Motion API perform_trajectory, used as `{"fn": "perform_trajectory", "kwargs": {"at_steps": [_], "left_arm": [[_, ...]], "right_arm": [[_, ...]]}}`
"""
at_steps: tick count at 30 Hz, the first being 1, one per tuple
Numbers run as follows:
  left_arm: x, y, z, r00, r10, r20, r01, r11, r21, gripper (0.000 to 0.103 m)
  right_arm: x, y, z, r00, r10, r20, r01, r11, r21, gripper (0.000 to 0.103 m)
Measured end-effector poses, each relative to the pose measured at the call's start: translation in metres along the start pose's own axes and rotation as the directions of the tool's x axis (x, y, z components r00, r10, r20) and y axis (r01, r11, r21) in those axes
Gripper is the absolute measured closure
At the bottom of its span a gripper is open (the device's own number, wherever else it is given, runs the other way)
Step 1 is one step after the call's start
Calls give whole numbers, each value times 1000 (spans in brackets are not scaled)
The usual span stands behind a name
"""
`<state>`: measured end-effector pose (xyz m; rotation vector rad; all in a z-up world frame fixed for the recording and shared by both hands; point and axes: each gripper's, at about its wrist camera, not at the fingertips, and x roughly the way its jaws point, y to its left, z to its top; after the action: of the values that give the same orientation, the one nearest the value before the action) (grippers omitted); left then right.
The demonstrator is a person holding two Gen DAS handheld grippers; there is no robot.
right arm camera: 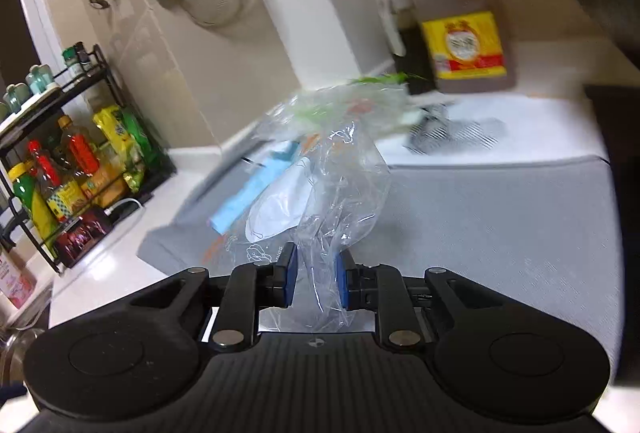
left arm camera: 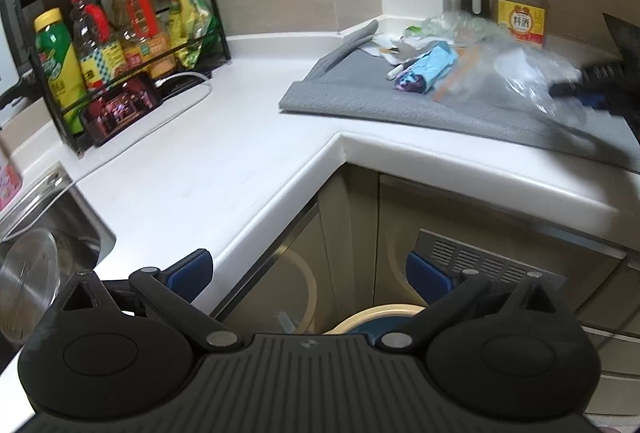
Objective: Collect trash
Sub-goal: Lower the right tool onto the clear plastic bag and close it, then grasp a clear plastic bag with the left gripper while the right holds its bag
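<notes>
My right gripper is shut on a clear plastic bag and holds it above the grey mat. The bag also shows in the left wrist view, with the right gripper blurred at the right edge. More trash lies on the mat: a light blue wrapper, crumpled paper and clear plastic. My left gripper is open and empty, in front of the counter's inner corner, above a round bin with a cream rim.
A black rack of bottles and packets stands at the back left. A large cooking wine jug stands behind the mat. A steel sink lies at the left. Cabinet doors are below the white counter.
</notes>
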<state>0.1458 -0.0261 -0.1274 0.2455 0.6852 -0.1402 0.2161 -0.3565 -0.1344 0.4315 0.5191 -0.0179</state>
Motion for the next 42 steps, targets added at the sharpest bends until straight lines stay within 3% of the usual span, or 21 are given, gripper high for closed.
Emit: {"fn": "perform_trajectory", "kwargs": {"at_steps": [4,7,11,13,17,21,26,32,34,36,37,42], "left_arm": [[4,-13,23,999,-15,36,14,999,36,0],[8,-28,52,994,-26,106,17,996,87,0],[19,-64,107,963,-60,265,-4,972,236,0],[35,-87,138,944,-121,307,16,946,325,0],[80,-132,195,927,-271,259,126,876,466,0],[131,-178,230,929,-315,196,184,849,496,0],[191,-219,250,954,-279,111,192,852,488,0],[235,-244,259,975,-214,61,163,872,463,0],[239,-245,260,977,-205,62,159,888,432,21],[239,-241,261,973,-227,37,193,893,406,88],[238,-237,261,969,-245,30,214,895,392,98],[207,-215,259,956,-275,100,225,910,349,101]], "right_arm": [[-26,-22,-12,998,-49,36,48,998,40,81],[-42,-31,-18,988,-121,93,118,992,33,81],[-41,-42,-19,981,-164,101,163,987,14,81],[-36,-48,-17,980,-175,92,173,985,22,80],[-27,-56,-15,979,-182,86,179,983,45,80],[-18,-59,-16,981,-175,79,172,984,48,80],[-13,-60,-18,983,-164,76,162,986,33,80],[-7,-63,-15,986,-152,67,151,988,30,79],[-6,-64,-15,986,-152,65,150,988,28,79],[-5,-65,-15,986,-153,66,152,988,22,79],[-6,-64,-16,986,-154,67,153,988,17,79],[-10,-60,-16,985,-153,77,152,988,16,79]]}}
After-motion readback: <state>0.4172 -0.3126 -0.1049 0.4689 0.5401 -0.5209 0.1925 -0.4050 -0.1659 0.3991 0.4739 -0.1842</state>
